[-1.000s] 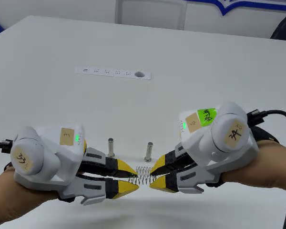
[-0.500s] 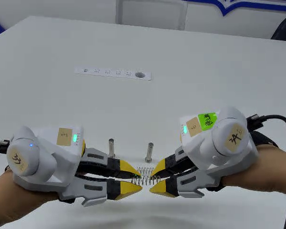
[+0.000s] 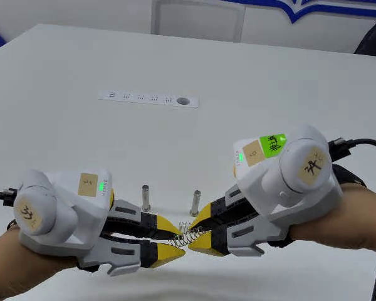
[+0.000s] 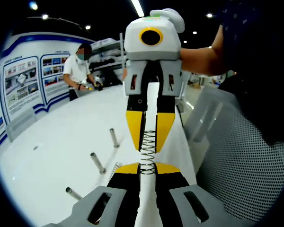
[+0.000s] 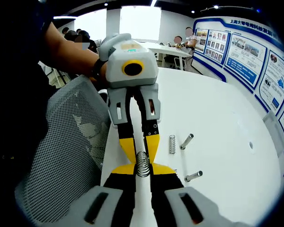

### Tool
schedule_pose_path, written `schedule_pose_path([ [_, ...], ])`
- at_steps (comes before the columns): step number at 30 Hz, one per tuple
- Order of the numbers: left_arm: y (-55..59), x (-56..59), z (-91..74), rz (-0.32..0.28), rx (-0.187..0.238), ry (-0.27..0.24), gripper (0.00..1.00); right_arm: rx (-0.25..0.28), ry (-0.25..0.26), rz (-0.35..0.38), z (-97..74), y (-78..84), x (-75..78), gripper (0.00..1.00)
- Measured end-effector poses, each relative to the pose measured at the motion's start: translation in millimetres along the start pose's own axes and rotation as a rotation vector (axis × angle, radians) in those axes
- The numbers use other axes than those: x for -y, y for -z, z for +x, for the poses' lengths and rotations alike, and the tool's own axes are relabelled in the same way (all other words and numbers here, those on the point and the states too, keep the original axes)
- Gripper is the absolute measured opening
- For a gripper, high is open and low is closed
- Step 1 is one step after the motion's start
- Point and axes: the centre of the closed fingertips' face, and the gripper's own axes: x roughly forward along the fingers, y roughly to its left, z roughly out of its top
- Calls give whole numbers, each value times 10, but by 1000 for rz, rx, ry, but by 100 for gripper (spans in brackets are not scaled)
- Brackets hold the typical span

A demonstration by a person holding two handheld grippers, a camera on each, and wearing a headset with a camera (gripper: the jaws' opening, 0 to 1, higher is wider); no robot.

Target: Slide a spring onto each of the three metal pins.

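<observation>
1. Above the white worktop [image 3: 194, 144], the left hand-held gripper [image 3: 178, 241] and the right hand-held gripper [image 3: 194, 230] meet tip to tip. Each is pressed onto one end of the same thin coiled steel spring [image 3: 185, 234], which hangs in the air between the yellow tips, just in front of the short grey metal pins [image 3: 145, 197].
2. The pins stand upright and look bare. A second loose steel spring [image 5: 172, 144] lies on the worktop just beside one of them.
3. First risk, on this reading: both sets of jaws bite one soft coil. Any pull apart or twist of either hand could stretch or kink it, and a bent spring may bind on a pin.
4. Second risk is the handover. If one hand-held gripper lets go before the other has a firm pinch, the coil could flick away — and the worktop edge lies right under the tips, with a grey mesh chair back [image 5: 71, 142] below it.
5. Third risk: a pinch across the coil's end may cover its opening. The spring probably needs holding by its side, one end free, to pass over a pin top.
6. A tilted approach could also nudge a pin over. Whether the pins are fixed or merely standing cannot be told.
7. Last, a sweeping jaw near the pins could roll the loose spring out of reach.
</observation>
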Motion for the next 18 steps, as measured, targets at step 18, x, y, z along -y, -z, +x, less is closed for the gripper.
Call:
schedule_pose_path([
  [18, 41, -11, 13, -8, -14, -12, 18, -57, 16, -38, 0, -12, 44, 11],
])
